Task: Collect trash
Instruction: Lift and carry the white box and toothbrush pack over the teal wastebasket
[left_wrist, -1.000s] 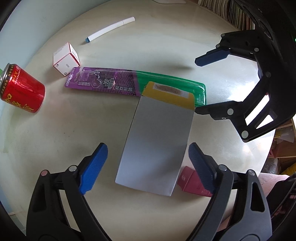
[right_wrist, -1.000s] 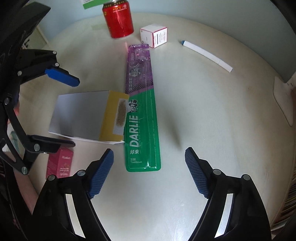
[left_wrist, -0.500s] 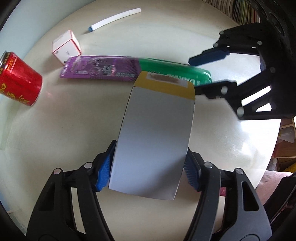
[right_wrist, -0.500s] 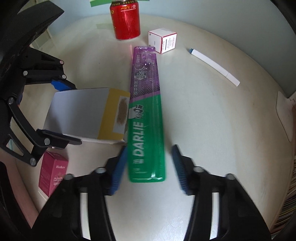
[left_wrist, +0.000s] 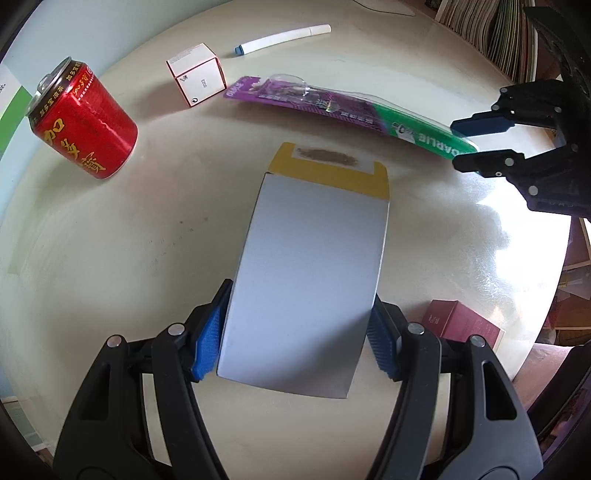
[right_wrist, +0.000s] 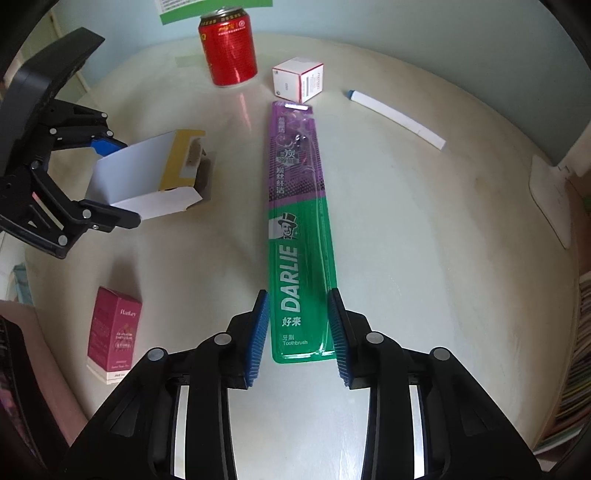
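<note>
Toothbrush pack (right_wrist: 299, 236), flat, long, purple top, green bottom

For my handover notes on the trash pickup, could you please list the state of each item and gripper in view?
left gripper: shut on the grey box
grey box: gripped, end flap open
right gripper: jaws just closing, pads at the toothbrush pack's edges
toothbrush pack: one end raised
red can: upright, opened
white cube box: closed
maroon box: upright, closed
white tube: lying flat

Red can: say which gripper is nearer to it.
Left. The left gripper, shut on the grey box, sits beside the red can. The right gripper, gripping the toothbrush pack, is farther away.
</note>
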